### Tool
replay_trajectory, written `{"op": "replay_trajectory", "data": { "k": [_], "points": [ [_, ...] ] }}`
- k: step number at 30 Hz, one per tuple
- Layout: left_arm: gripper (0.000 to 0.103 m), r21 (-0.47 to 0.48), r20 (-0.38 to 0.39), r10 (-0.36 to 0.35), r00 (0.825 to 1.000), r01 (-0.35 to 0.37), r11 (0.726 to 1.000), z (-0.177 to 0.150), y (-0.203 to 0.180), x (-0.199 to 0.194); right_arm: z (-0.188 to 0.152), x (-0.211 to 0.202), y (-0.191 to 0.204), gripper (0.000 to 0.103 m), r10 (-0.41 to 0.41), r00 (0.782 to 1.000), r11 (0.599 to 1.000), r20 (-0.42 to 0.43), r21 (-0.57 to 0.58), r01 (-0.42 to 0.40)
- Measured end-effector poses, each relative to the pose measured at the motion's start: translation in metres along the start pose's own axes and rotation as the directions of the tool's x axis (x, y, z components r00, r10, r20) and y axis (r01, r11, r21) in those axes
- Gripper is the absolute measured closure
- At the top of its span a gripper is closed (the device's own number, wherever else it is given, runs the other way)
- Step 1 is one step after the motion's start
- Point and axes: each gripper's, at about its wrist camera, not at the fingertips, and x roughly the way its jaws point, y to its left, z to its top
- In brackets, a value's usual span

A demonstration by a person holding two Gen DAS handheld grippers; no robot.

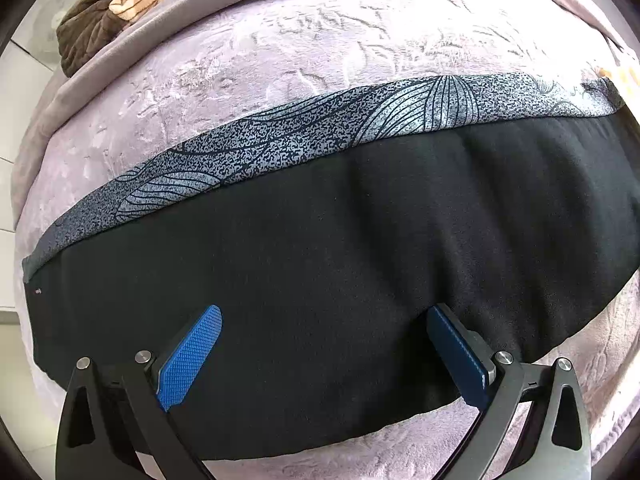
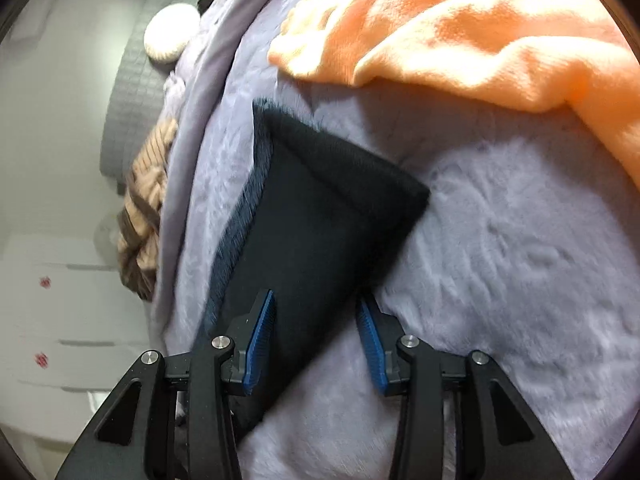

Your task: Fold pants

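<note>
Black pants lie flat across a lilac plush blanket, with a grey leaf-patterned strip along their far edge. My left gripper is open above the black cloth, its blue pads wide apart and holding nothing. In the right wrist view the pants' end, with a stitched band, points away from me. My right gripper is open over that end, its blue pads apart and empty.
An orange garment lies on the blanket beyond the pants' end. A brown and peach striped cloth is bunched at the bed's far left edge; it also shows in the right wrist view. White tiled floor lies to the left.
</note>
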Motion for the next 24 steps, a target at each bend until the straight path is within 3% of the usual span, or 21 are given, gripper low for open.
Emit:
{"op": "replay_trajectory", "data": {
  "k": [4,5,6,7,13,15,18,24],
  "points": [
    [0.0,-0.004,0.004,-0.017,1.0,0.017,1.0,0.002,0.001,-0.006,0.013,0.02,-0.008,0.061,0.124,0.992,0.984,0.02,0.129,-0.125],
    [0.009,-0.015,0.01,-0.031,0.999,0.031,0.999,0.003,0.004,-0.011,0.014,0.022,-0.008,0.082,0.142,0.99,0.977,0.022,0.155,-0.143],
    [0.027,-0.026,0.02,-0.047,0.999,0.047,0.999,0.004,0.006,-0.018,0.015,0.023,-0.007,0.09,0.171,0.985,0.97,0.026,0.173,-0.173],
    [0.033,-0.034,0.029,-0.065,0.997,0.066,0.997,0.005,0.008,-0.026,0.015,0.02,-0.004,0.089,0.198,0.98,0.964,0.032,0.172,-0.201],
    [0.034,0.022,0.157,-0.132,0.979,0.13,0.991,0.021,-0.018,-0.053,0.013,0.002,0.042,0.089,0.239,0.971,0.971,-0.012,0.006,-0.239],
    [0.034,0.065,0.102,-0.182,0.978,0.176,0.982,0.024,-0.045,-0.033,0.011,0.001,0.051,0.089,0.243,0.97,0.969,-0.021,-0.032,-0.243],
    [0.034,0.083,0.104,-0.127,0.986,0.118,0.99,0.022,-0.064,-0.013,0.009,0.004,0.063,0.089,0.225,0.973,0.971,-0.044,-0.07,-0.227],
    [0.033,0.063,0.099,-0.206,0.974,0.2,0.978,0.022,-0.034,-0.036,-0.003,0.002,0.103,0.089,0.133,0.99,0.967,-0.042,-0.212,-0.139]
  ]
}}
